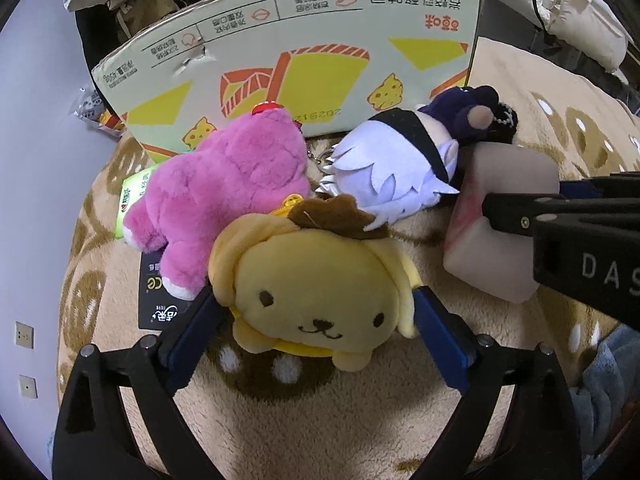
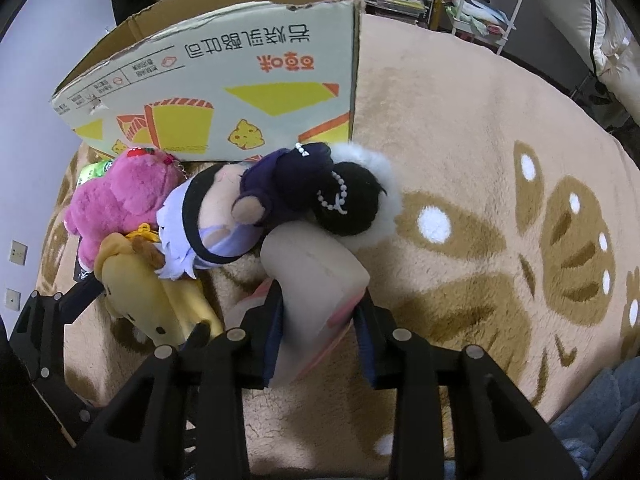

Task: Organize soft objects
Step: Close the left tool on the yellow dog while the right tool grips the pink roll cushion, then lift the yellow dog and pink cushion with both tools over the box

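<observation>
In the left wrist view my left gripper point(image 1: 316, 308) has its blue fingers on both sides of a yellow dog plush point(image 1: 316, 300) and is shut on it. Behind it lie a pink bear plush point(image 1: 224, 192) and a white-haired doll point(image 1: 396, 164). In the right wrist view my right gripper point(image 2: 320, 316) is shut on a beige foam block point(image 2: 316, 276). The doll point(image 2: 224, 216) and a black fluffy plush point(image 2: 352, 204) lie just beyond the block. The pink bear point(image 2: 116, 200) and yellow dog point(image 2: 148, 296) are at the left.
An open cardboard box point(image 1: 304, 52) stands behind the toys; it also shows in the right wrist view point(image 2: 240, 80). Everything lies on a beige patterned fleece blanket point(image 2: 480, 200). A green packet point(image 1: 132, 196) and a black packet point(image 1: 156, 300) lie under the bear. Shelves stand at the back.
</observation>
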Motion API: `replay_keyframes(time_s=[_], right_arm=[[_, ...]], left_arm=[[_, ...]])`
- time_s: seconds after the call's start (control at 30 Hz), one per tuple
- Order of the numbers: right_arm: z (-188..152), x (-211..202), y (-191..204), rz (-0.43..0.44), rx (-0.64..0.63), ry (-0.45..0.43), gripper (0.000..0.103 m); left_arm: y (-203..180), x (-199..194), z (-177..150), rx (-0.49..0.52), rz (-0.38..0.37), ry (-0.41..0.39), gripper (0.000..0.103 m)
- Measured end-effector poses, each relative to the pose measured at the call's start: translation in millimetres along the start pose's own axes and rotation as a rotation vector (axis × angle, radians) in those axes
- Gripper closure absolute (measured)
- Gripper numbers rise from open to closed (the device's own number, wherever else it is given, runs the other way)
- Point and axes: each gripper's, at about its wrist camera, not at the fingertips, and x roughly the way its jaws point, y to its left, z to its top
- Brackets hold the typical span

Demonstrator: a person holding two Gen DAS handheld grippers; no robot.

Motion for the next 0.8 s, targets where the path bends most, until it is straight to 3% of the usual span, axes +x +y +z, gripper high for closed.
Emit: replay_keyframes(time_s=[0.13, 0.43, 0.8], right_arm=[[-0.5, 1.3, 0.2, -0.001, 0.002, 0.001, 0.068], [-3.2, 0.0, 3.0, 0.000, -0.007, -0.010, 0.068], [-6.9, -17.4, 0.1, -0.025, 0.003, -0.046, 0.069]], left_arm=[[-0.5, 2.7, -0.4, 0.012, -0.002, 0.003, 0.010], [15.4, -1.6, -1.6, -0.007, -0.035, -0.001, 0.031], [20.5, -34.2, -11.0, -0.002, -0.023, -0.044, 0.031]])
